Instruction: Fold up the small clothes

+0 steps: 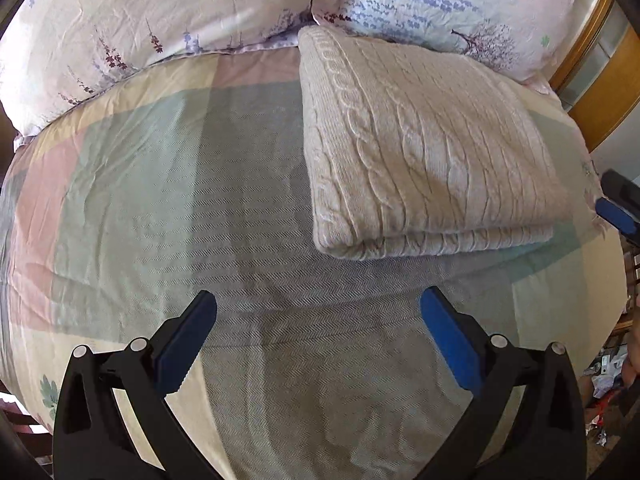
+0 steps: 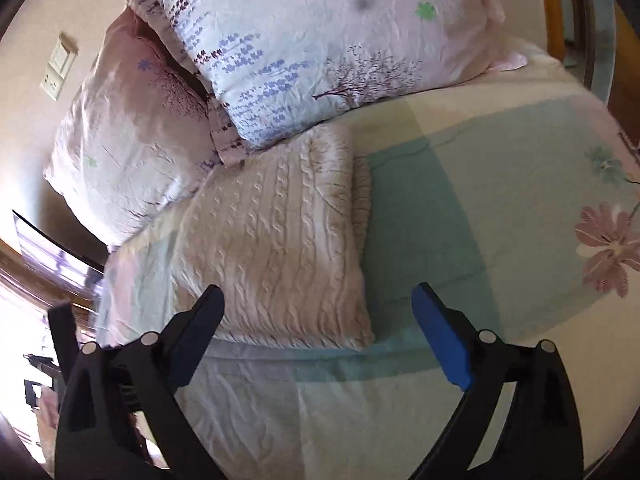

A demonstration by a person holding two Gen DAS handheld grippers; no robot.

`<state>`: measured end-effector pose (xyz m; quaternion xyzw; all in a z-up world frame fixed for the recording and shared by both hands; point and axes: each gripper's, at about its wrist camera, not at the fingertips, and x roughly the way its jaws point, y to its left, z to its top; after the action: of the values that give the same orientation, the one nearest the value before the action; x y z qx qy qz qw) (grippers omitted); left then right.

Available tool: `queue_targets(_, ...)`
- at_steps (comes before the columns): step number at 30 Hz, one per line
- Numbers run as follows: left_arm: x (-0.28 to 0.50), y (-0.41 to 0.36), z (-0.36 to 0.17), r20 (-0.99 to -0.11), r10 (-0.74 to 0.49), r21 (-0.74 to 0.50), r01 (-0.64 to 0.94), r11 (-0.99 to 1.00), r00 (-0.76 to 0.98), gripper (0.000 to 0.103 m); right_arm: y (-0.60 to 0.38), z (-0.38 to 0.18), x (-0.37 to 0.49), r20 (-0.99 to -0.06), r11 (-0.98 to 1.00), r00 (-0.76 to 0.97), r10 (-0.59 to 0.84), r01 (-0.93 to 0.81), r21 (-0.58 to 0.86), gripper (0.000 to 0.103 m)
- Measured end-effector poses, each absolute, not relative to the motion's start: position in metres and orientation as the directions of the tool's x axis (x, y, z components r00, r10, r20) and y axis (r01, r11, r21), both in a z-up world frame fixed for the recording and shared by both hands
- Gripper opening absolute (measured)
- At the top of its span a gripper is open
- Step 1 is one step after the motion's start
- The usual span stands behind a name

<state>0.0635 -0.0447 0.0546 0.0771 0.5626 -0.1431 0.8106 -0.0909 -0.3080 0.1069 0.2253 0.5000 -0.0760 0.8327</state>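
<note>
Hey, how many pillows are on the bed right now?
2. One pillow lies at the head of the bed on the left; the other pillow overlaps it on the right, just behind the folded knit sweater. More could sit outside the frame.

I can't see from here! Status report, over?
Left gripper open, right gripper open, both empty. Sweater folded flat on bed, by pillows. Nothing in the way.

One folded sweater (image 1: 424,148), two pillows (image 1: 132,28) (image 1: 460,4), two tools (image 1: 318,336) (image 2: 318,332).
</note>
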Motion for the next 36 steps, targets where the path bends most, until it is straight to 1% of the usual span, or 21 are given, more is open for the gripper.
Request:
queue_targets(2,0.064,-0.054,0.046,-0.946,-0.105,-0.001,0.321,0.947,0.305,0.102,-0.288,0.081,-0.082,-0.916,0.921,0.401,0.024,0.347,0.176,0.101)
queue_targets(4,0.065,-0.06,0.037,-0.956,-0.101,-0.008,0.32,0.947,0.275,0.102,-0.273,0.065,-0.08,-0.94,0.94,0.342,-0.016,0.325,0.102,0.101)
queue_targets(7,0.068,-0.06,0.025,-0.965,-0.091,-0.018,0.281,0.96,0.247,0.102,-0.254,0.048,-0.068,-0.942,0.949,0.333,-0.028,0.305,0.079,0.101)
queue_targets(11,0.063,-0.064,0.021,-0.956,-0.049,0.034,0.274,0.961,0.29,0.102,-0.253,0.036,-0.068,-0.958,0.946,0.287,-0.027,0.316,0.068,0.101)
queue_targets(14,0.059,-0.062,0.02,-0.95,-0.056,0.027,0.259,0.965,0.307,0.102,-0.252,0.034,-0.073,-0.951,0.945,0.302,-0.062,0.325,0.041,0.101)
queue_targets(15,0.058,-0.061,0.02,-0.949,-0.057,0.026,0.256,0.966,0.311,0.102,-0.25,0.033,-0.074,-0.948,0.947,0.308,-0.077,0.32,0.028,0.101)
queue_targets(17,0.056,-0.061,0.02,-0.945,-0.056,0.028,0.25,0.968,0.323,0.102,-0.239,0.03,-0.074,-0.946,0.96,0.296,-0.134,0.275,-0.05,0.101)
queue_targets(19,0.053,-0.06,0.019,-0.94,-0.057,0.029,0.245,0.969,0.337,0.102,-0.241,0.028,-0.075,-0.946,0.956,0.301,-0.122,0.293,-0.03,0.101)
queue_targets(25,0.041,-0.06,0.017,-0.934,-0.057,0.032,0.241,0.97,0.352,0.102,-0.24,0.028,-0.074,-0.945,0.961,0.301,-0.126,0.275,-0.04,0.101)
queue_targets(36,0.048,-0.06,0.02,-0.935,-0.057,0.032,0.245,0.969,0.35,0.102,-0.241,0.028,-0.075,-0.944,0.961,0.304,-0.127,0.275,-0.041,0.101)
